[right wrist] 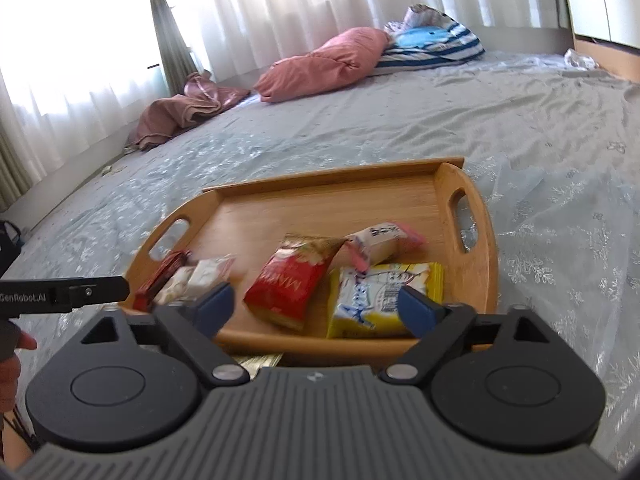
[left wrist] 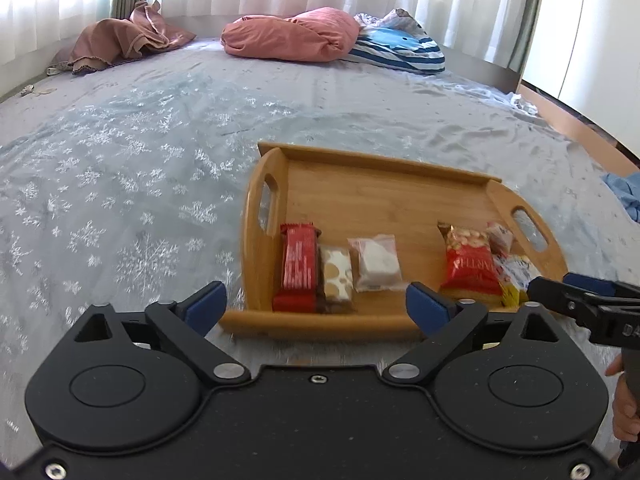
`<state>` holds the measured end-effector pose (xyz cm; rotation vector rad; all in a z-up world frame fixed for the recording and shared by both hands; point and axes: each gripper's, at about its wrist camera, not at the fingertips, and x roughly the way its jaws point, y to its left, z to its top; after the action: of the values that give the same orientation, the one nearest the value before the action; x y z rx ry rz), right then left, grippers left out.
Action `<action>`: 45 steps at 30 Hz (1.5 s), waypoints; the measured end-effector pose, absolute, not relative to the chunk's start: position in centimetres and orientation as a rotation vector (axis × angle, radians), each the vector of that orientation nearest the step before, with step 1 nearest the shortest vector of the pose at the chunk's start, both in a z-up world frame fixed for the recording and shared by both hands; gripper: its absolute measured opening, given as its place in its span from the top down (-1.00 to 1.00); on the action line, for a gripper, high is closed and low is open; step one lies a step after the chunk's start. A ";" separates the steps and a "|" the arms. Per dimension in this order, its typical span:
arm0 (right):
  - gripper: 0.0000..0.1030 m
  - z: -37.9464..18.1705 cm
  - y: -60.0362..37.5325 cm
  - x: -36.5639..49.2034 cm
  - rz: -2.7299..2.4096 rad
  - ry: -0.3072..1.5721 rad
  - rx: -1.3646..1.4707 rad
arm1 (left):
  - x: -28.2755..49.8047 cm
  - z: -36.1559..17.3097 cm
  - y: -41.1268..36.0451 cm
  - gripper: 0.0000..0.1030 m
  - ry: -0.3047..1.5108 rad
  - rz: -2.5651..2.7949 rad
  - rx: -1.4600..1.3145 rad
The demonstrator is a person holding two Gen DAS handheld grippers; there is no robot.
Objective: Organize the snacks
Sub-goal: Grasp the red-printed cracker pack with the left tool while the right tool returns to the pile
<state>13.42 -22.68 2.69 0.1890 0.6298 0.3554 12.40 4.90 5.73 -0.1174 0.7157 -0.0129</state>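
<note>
A wooden tray (left wrist: 380,196) (right wrist: 320,208) with two handle slots lies on the bed. Along its near side sit a red bar (left wrist: 297,266), a nougat bar (left wrist: 337,276), a clear pink-white packet (left wrist: 376,264), a red peanut bag (left wrist: 468,262) (right wrist: 294,282), a yellow-and-white packet (right wrist: 380,300) and a small pink-white packet (right wrist: 382,242). My left gripper (left wrist: 316,306) stands open before the tray's near rim, nothing between its fingers. My right gripper (right wrist: 314,308) is open too, over the near rim, with the red bag and yellow packet lying beyond its blue fingertips, untouched.
The grey snowflake bedspread (left wrist: 140,200) spreads wide around the tray. Pink pillows (left wrist: 288,38), a striped cushion (left wrist: 400,50) and a brown cloth (left wrist: 120,40) lie at the far end by the curtains. A gold wrapper (right wrist: 260,360) peeks out under the tray's near rim.
</note>
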 end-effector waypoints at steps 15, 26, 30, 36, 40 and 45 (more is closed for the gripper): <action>-1.00 0.0 -20.0 9.1 0.416 0.608 0.076 | 8.4 3.2 5.3 -0.90 0.768 -0.006 -0.099; -1.00 -1.5 -20.5 8.7 0.397 0.613 0.160 | 7.4 1.1 5.0 -0.90 0.799 -0.011 -0.092; -1.00 -2.2 -20.6 8.7 0.381 0.621 0.179 | 7.3 0.8 4.9 -0.90 0.785 -0.011 -0.086; -1.00 -3.0 -21.0 8.3 0.377 0.582 0.200 | 6.8 0.2 4.7 -0.92 0.759 -0.005 -0.070; -1.00 -3.1 -20.4 7.9 0.359 0.563 0.161 | 6.7 -0.1 4.2 -0.93 0.748 -0.002 -0.037; -1.00 -3.1 -20.6 7.9 0.364 0.566 0.169 | 6.2 -0.2 3.9 -0.77 0.733 -0.011 -0.010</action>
<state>7.93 -20.56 -3.08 0.1693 0.5664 0.3639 6.22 3.88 -0.22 -0.0101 0.7327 -0.0106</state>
